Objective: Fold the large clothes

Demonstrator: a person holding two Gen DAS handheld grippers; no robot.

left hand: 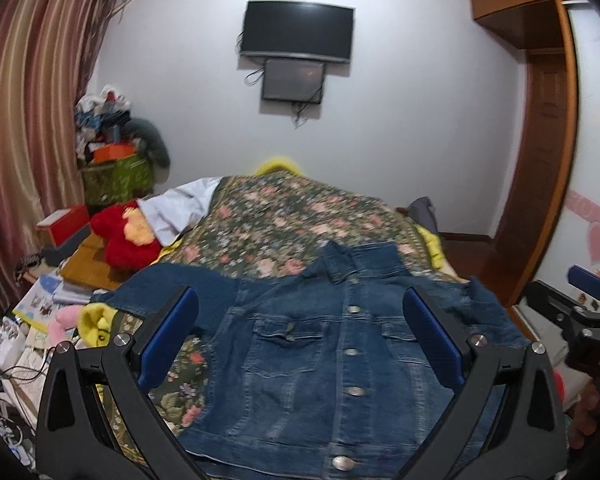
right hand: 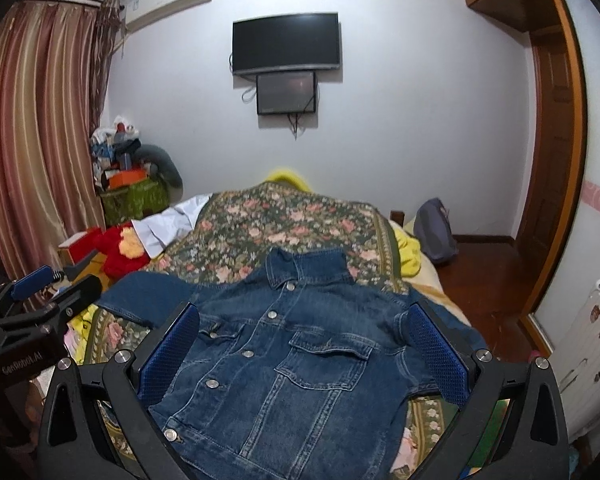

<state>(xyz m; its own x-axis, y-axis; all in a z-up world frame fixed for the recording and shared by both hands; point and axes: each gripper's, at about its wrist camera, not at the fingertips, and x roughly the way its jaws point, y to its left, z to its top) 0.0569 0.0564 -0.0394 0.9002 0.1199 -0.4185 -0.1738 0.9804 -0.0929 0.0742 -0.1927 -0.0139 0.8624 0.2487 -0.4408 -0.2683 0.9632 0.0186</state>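
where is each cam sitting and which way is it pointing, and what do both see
Left wrist: sits on the left gripper, low over the near end of the bed, facing the far wall; its own open fingers frame the denim jacket, and the right gripper shows at the right edge.
Right wrist: sits on the right gripper, facing the same way; its open fingers frame the denim jacket, with the left gripper at the left edge.
Shared: the jacket, floral bedspread, wall TV, curtain.

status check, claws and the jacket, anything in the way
Left claw open, holding nothing. Right claw open, holding nothing. Denim jacket front up, buttoned, unfolded on floral bedspread. Nothing lying on the jacket.
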